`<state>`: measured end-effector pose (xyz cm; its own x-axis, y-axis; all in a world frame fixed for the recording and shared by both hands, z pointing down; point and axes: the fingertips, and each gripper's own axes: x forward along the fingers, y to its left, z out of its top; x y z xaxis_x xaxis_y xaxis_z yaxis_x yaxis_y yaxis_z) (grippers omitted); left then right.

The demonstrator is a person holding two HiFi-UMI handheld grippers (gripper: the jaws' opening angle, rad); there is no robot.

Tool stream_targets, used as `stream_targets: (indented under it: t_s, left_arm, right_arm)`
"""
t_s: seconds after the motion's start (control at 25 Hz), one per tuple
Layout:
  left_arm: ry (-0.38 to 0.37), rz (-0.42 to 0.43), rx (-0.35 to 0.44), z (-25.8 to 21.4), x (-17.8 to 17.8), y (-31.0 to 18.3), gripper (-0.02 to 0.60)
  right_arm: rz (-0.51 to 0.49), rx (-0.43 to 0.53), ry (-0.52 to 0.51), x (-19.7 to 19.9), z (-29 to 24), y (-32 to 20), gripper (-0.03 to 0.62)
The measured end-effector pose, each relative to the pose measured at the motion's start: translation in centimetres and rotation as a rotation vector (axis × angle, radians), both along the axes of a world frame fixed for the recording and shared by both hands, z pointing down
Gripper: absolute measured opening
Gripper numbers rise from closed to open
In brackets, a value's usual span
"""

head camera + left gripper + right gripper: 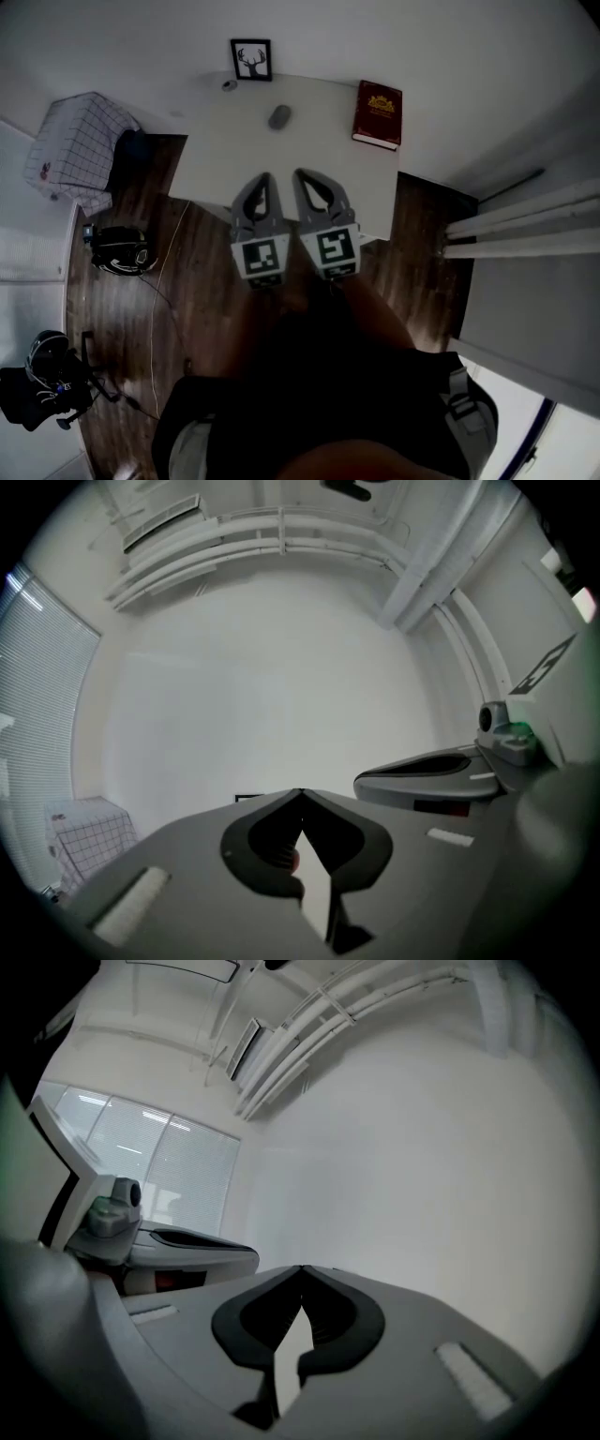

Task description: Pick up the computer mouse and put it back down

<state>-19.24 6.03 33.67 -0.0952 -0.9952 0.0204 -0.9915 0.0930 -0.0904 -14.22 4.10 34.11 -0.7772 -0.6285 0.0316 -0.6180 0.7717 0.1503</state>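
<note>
Lying ahead of the clenched, empty left gripper [265, 175] and right gripper [302, 173], the mouse [279, 116] is yet to be lifted.

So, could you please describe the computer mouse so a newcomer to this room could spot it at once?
Start at the white table. Toward its far edge, just in front of the framed deer picture and left of the red book, lies the mouse. It is a dark grey rounded oval lying flat by itself, unlike the boxy book and the upright picture.
</note>
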Motion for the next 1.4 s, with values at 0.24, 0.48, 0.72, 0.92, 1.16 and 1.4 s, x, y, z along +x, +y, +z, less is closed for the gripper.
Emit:
stream_targets:
  t_s: [0.24,0.48,0.72,0.92,1.16,1.4]
  left_arm:
    - [0.033,0.044,-0.018,0.4,1.6,6.0,0.002]
    - [0.046,0.060,0.018,-0.1,4.9,8.7,0.002]
    - [0.039,0.057,0.038,-1.9,8.4,10.2,0.002]
    - [0.082,0.061,0.064,-3.2,13.1,11.2,0.002]
    - [0.082,0.078,0.052,-3.3,19.0,11.5,0.002]
    - [0.061,0.099,0.052,-3.6,23.1,12.0,0.002]
  right_arm:
    - [0.044,-0.044,-0.018,1.4,-0.1,6.7,0.014]
    - [0.080,-0.003,-0.022,5.7,-1.3,9.2,0.014]
    - [0.070,0.027,-0.038,9.1,-3.5,10.5,0.014]
    - [0.042,0.031,-0.027,13.5,-4.3,11.7,0.014]
    - [0.065,0.035,-0.076,19.5,-4.6,11.8,0.014]
    - [0.084,0.028,-0.081,23.7,-4.6,12.4,0.014]
